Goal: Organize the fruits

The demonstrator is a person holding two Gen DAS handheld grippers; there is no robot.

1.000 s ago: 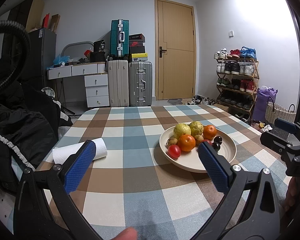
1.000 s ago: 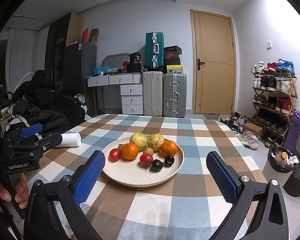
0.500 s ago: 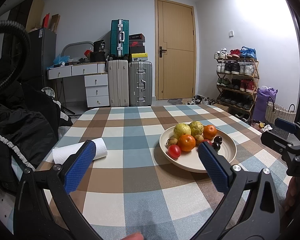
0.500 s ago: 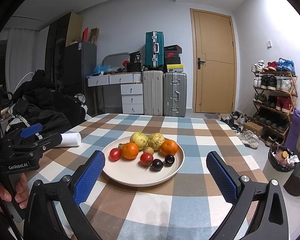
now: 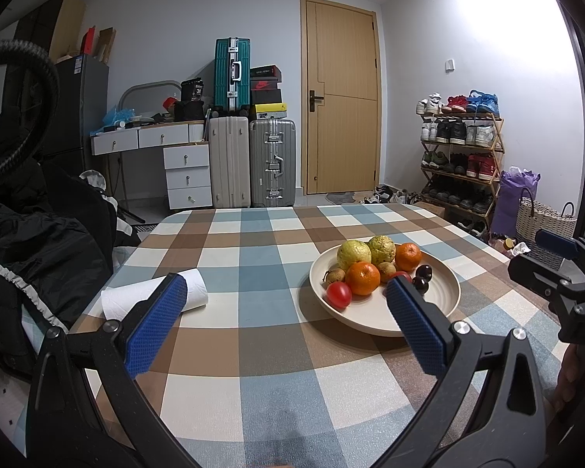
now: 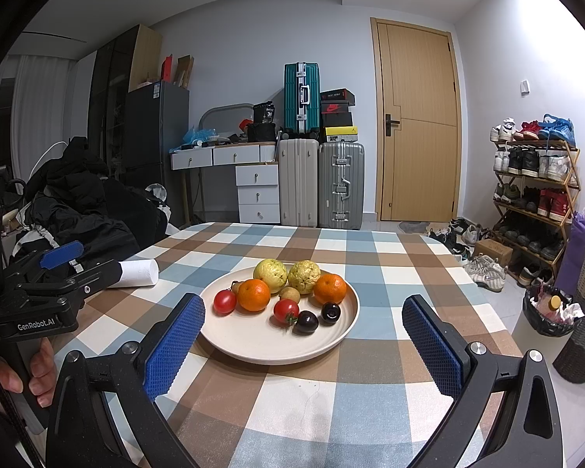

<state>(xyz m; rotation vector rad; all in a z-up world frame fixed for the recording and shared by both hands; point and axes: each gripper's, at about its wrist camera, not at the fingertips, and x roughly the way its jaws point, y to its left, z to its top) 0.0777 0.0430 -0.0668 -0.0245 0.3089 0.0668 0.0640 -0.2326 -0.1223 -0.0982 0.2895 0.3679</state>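
Right gripper: right gripper hangs above the near table edge, blue pads spread wide, nothing between them.
Left gripper: left gripper likewise released and empty, low over the checked tablecloth.
Plate versus right gripper: cream plate sits just ahead, its near rim between the two pads.
Plate versus left gripper: plate lies ahead and to the right, partly behind the right-hand pad.
Fruit on plate: two yellow-green guavas at the back; two oranges flanking; two red tomatoes; two dark cherries at the front right; small brown fruits tucked among them.
Axis: all the fruit is roundish, with no clear long axis; the front tomato's green stem end faces the right gripper.
Paper roll: white roll lies on its side at the table's left edge, well apart from the plate, its long axis running crosswise.
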